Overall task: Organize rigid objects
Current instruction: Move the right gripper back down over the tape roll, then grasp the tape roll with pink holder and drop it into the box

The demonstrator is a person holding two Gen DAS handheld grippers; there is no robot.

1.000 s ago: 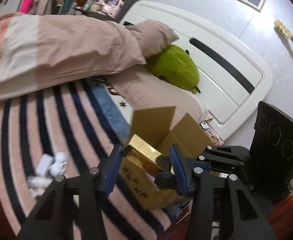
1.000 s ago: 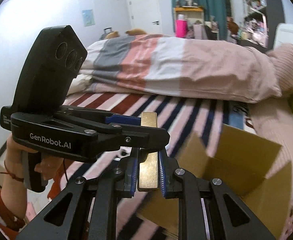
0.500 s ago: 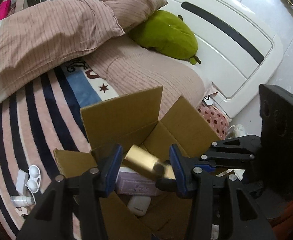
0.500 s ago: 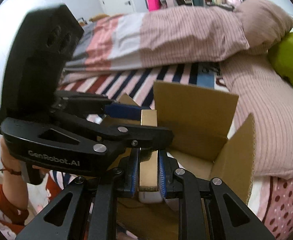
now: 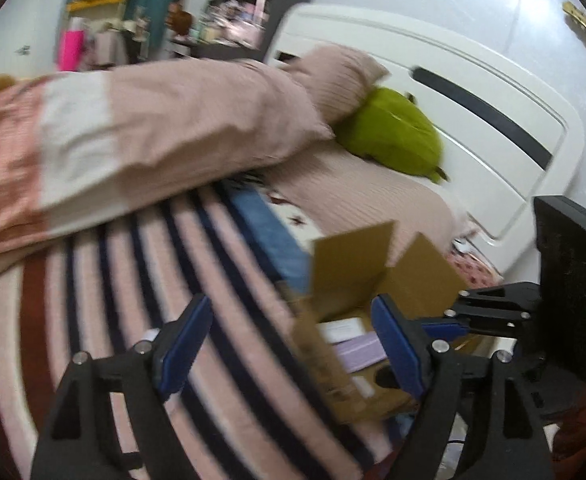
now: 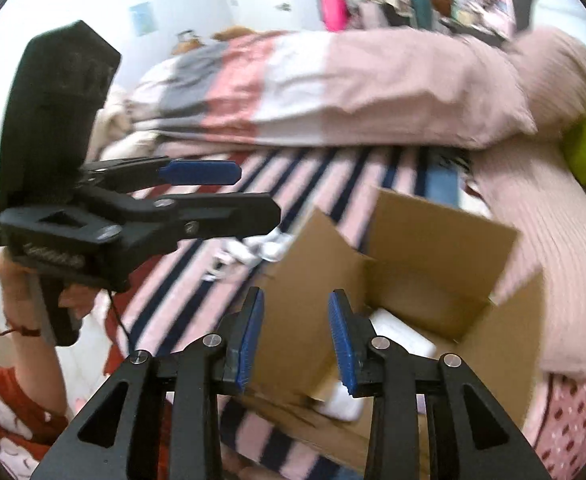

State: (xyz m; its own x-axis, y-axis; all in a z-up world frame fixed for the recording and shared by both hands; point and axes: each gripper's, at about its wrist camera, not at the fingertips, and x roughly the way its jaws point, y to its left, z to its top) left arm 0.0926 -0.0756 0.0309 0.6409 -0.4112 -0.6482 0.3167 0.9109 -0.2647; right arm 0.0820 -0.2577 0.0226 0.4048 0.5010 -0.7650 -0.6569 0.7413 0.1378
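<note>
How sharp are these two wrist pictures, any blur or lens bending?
Left wrist view: motion-smeared throughout, the brown cardboard box soft, the white headboard bowed by the fisheye. Right wrist view: likewise smeared, though the right tongs look fairly crisp.

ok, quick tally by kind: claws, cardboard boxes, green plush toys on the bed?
claws: 2, left claw and right claw, both jaws just opening, nothing between them
cardboard box: 1
green plush: 1
total: 4

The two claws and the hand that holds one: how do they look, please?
Both the left claw and the right claw have black angular arms, silver screws and blue ribbed pads. The left one carries a black upright block. The hand wears a thin red wrist string and a red patterned sleeve.
</note>
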